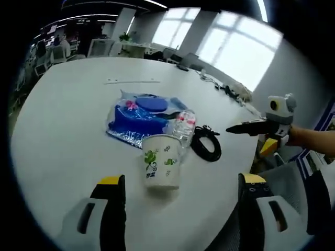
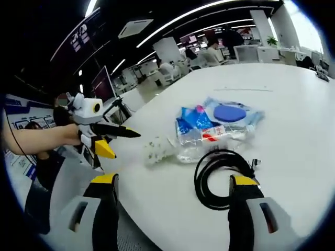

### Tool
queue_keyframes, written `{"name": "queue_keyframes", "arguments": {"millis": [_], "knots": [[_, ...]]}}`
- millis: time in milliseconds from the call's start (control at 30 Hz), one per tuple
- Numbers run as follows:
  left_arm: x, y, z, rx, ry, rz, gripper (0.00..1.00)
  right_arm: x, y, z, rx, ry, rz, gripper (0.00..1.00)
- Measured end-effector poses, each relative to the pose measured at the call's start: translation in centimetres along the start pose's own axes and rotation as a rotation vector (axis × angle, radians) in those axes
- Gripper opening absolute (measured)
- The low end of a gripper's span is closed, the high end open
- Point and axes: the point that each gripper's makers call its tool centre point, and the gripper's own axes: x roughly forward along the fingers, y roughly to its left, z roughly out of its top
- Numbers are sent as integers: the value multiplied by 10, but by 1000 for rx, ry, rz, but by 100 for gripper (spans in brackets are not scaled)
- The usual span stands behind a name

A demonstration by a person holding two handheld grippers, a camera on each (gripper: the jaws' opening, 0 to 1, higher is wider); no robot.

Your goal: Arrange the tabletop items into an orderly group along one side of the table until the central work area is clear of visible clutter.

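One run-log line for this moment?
left tool: open, facing paper cup | right tool: open, over black cable | bottle, blue bag: clustered

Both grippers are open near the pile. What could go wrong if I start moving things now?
The paper cup stands upright near the table edge; a nudge from the left hand-held gripper could tip it over. The black cable lies loosely coiled beside the water bottle, so the right hand-held gripper may drag both.

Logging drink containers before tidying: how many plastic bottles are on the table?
1. The clear bottle lies on its side between the paper cup and the blue plastic bag, beside the black cable. The bag may hide others.
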Motion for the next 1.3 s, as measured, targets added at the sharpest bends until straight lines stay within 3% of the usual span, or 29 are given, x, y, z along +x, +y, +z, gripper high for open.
{"name": "queue_keyframes", "arguments": {"millis": [333, 500, 833, 1033, 1300], "knots": [[21, 3, 8, -39, 28, 0, 83, 16, 21, 8, -97, 28, 45, 85], [30, 9, 11, -46, 30, 21, 82, 22, 31, 12, -106, 22, 67, 85], [54, 15, 4, -36, 98, 37, 78, 32, 43, 28, -109, -12, 83, 85], [63, 18, -5, -38, 131, 62, 72, 30, 46, 30, -99, -25, 84, 85], [67, 26, -13, -12, 173, 94, 53, 28, 46, 28, -79, -25, 81, 85]]}}
